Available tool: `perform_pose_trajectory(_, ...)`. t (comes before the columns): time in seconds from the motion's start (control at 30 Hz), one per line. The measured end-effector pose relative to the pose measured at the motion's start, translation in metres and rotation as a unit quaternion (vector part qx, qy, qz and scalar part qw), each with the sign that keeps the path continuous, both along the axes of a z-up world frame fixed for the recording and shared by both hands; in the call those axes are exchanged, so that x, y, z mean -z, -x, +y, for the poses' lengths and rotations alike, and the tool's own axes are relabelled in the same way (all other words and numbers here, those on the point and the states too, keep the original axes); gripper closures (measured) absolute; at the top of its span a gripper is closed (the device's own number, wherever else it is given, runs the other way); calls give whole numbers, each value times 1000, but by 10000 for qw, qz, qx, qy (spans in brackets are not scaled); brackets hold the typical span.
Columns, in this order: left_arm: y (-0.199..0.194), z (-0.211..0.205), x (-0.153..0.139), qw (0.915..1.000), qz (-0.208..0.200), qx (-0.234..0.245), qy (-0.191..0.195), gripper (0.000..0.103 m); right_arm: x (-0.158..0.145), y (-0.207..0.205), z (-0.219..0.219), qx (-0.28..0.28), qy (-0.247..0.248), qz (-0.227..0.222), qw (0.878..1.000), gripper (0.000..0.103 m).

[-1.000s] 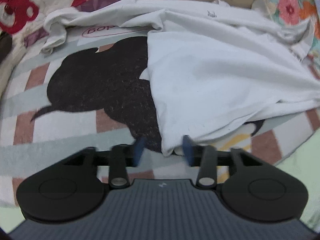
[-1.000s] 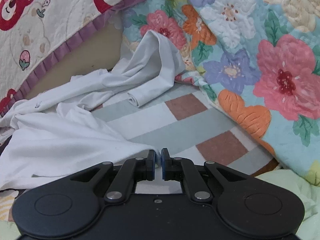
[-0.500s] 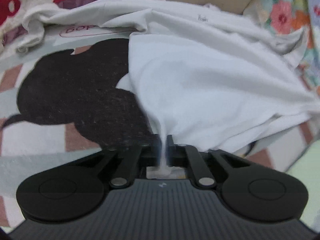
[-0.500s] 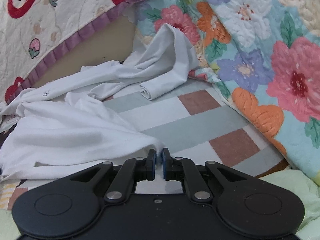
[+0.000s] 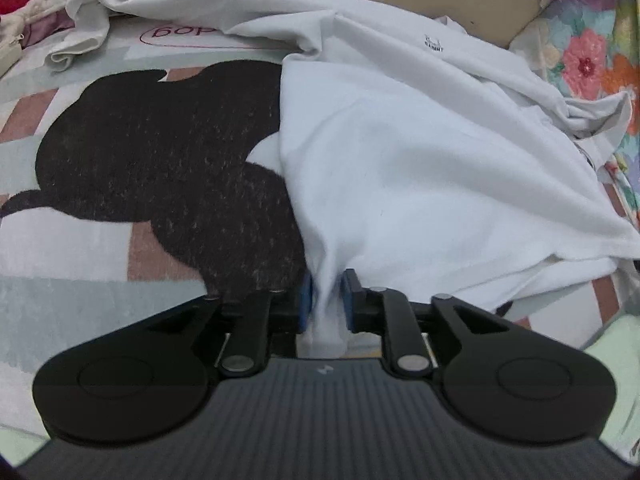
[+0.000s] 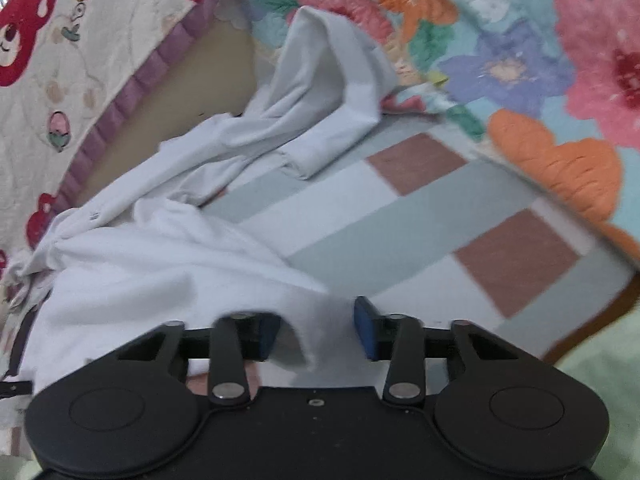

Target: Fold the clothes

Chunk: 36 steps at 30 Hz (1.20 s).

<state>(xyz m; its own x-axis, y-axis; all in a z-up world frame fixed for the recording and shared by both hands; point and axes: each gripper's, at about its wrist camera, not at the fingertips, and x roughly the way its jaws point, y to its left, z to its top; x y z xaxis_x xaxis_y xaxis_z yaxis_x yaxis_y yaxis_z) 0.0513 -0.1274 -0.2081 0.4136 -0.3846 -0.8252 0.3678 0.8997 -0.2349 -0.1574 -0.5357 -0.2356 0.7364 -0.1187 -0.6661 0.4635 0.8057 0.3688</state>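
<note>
A white long-sleeved shirt lies crumpled on a checked blanket that bears a big black cartoon silhouette. My left gripper is shut on the shirt's near hem, and the cloth tents up into its blue pads. In the right wrist view the same shirt spreads to the left, with one sleeve draped up against the quilt. My right gripper stands open, and a corner of the hem lies loose between its fingers.
A floral quilt rises along the right side and a cream bear-print quilt along the back. The checked blanket is bare right of the shirt. A light green sheet lies at the near edge.
My left gripper closed on the shirt's hem and now holds it with the pads slightly wider apart. My right gripper, shut on the hem before, has opened and let the corner go.
</note>
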Motion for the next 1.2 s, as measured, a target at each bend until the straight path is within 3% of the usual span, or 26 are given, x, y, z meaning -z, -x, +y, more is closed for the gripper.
perform_pose_trajectory(0.03,0,-2,0,10000,-11,42,54,71,-1,-3,2,-68,70,-1,10000,94)
perform_pose_trajectory(0.1,6,-13,-1,9998,-120,177,5,70,-2,-8,8,-205,230,3,9995,94)
perform_pose_trajectory(0.13,10,-20,-2,9993,-204,266,-146,78,-6,-9,10,-229,280,-38,9993,94)
perform_pose_trajectory(0.17,15,-27,-4,9983,-294,354,-350,98,-11,-8,10,-223,310,-81,9992,94)
perform_pose_trajectory(0.23,24,-33,-15,9963,-484,447,-557,98,-26,-5,12,-202,409,-199,9988,95)
perform_pose_trajectory(0.4,58,-15,-83,9835,-1507,508,-860,98,-82,5,13,-390,899,-382,9945,97)
perform_pose_trajectory(0.63,116,41,-177,9816,-1868,145,-374,98,-161,57,39,-635,1453,-1028,9820,97)
perform_pose_trajectory(0.7,144,60,-190,9833,-1803,170,-206,98,-179,84,52,-633,1724,-1132,9764,97)
perform_pose_trajectory(0.77,172,69,-184,9873,-1556,287,-165,98,-189,112,65,-665,1961,-1127,9718,97)
perform_pose_trajectory(0.9,209,62,-130,9909,-880,738,-703,98,-152,145,65,-613,1711,-580,9816,97)
perform_pose_trajectory(0.97,212,66,-133,9921,-835,727,-584,99,-124,153,57,-511,1403,-250,9885,97)
perform_pose_trajectory(1.03,213,72,-139,9933,-820,692,-419,99,-117,159,51,-425,1162,-301,9919,97)
perform_pose_trajectory(1.2,216,86,-154,9954,-726,615,-60,99,-138,165,43,-476,1146,-710,9897,97)
